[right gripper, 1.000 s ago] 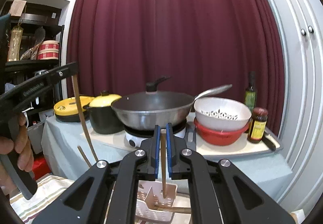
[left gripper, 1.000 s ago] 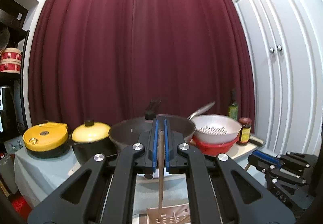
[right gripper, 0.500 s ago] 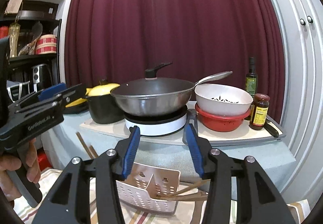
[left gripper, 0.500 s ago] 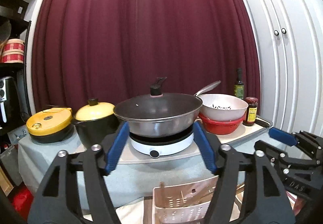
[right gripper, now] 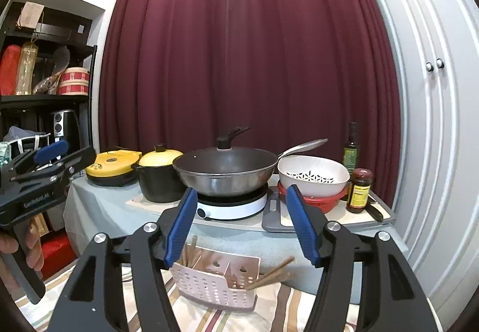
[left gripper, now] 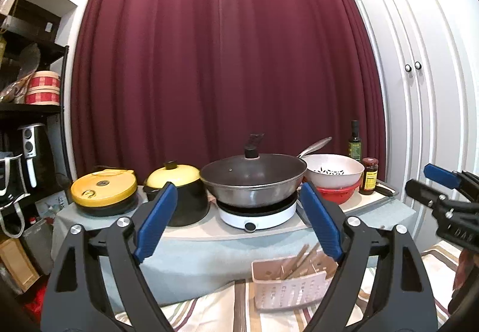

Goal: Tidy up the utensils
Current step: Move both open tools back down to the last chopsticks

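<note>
A pale pink perforated caddy [right gripper: 218, 284] stands upright on a striped cloth, split into compartments. Brown wooden chopsticks [right gripper: 269, 272] lean out of its right end, tips pointing up and right; more sticks [right gripper: 188, 252] stand tilted in its left compartment.

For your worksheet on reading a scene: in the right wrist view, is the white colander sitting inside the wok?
No, the white colander sits on a red bowl beside the wok.
</note>
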A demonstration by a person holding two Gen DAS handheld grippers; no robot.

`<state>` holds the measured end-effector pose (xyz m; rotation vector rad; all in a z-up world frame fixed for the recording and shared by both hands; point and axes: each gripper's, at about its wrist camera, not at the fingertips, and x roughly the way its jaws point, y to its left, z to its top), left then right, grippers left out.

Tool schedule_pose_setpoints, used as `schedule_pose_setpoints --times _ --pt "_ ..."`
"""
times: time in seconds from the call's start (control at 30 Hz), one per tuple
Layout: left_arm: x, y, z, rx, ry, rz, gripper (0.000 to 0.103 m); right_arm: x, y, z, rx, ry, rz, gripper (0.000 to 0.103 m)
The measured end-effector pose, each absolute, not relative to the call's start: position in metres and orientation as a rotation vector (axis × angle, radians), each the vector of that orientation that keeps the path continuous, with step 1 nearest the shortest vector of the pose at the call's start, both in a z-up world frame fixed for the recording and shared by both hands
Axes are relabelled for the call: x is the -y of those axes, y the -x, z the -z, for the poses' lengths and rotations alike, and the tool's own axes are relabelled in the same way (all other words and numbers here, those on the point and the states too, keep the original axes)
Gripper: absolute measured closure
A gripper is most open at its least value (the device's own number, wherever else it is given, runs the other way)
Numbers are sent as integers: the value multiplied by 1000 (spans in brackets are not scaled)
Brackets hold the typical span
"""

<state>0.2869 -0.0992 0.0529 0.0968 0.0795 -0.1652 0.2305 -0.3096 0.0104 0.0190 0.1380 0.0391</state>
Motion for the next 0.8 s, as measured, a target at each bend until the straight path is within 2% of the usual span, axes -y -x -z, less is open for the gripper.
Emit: schedule_pose_setpoints --times 0.07,0.27,0.6,0.8 --pt "91 -273 -50 -84 -88 161 15 309 -216 -9 -139 -15 -31 41" --pt "67 -226 -12 -172 -83 161 14 306 -164 25 -191 -14 -16 40" --pt "44 -154 96 -399 -77 150 14 300 -85 140 -391 -67 13 40" --pt "35 -125 153 -531 -64 142 22 286 -55 189 -484 -51 15 48"
